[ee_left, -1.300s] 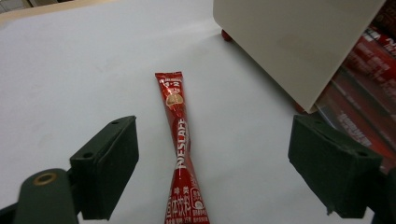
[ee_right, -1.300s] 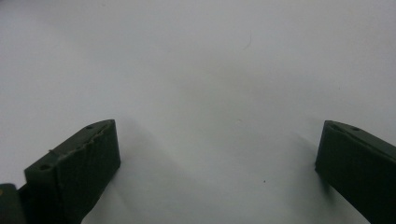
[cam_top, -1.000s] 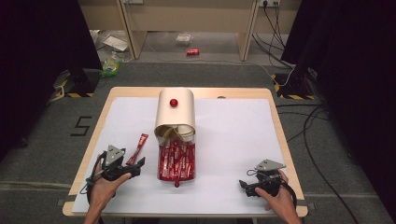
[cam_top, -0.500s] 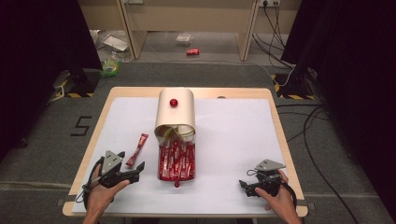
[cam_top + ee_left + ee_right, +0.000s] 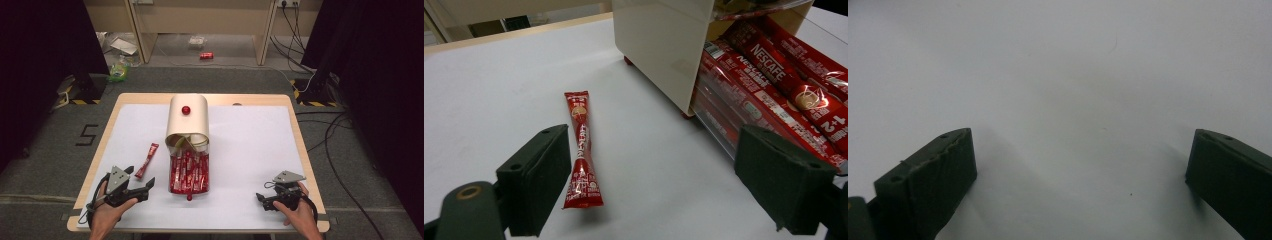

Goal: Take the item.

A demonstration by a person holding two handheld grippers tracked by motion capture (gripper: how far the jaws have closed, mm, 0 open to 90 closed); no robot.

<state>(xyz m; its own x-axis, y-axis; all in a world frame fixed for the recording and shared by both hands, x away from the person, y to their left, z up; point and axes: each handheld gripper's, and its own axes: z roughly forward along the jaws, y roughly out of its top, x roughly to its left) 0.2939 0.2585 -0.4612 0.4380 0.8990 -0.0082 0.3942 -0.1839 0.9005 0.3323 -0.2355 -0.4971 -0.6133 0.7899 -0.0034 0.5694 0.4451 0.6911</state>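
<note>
The left gripper (image 5: 140, 186) rests low at the near left of the white table (image 5: 250, 150), held in the person's left hand (image 5: 107, 212); its jaws are spread wide with nothing between them. A single red coffee stick (image 5: 146, 160) lies flat on the table just ahead of that gripper, apart from both jaws (in the left gripper view it lies close beside the left-hand jaw, its near end level with the jaw tip). To the right of the stick stands a cream dispenser box (image 5: 187, 117) with a red knob (image 5: 186, 110) on top. Its open front faces the person, and a clear tray (image 5: 189, 175) packed with red coffee sticks extends from it toward the near edge. The loose stick is near the box but not touching it. The right gripper (image 5: 265, 200) rests at the near right of the table, well apart from the box; its jaws are likewise spread wide over bare white surface.
</note>
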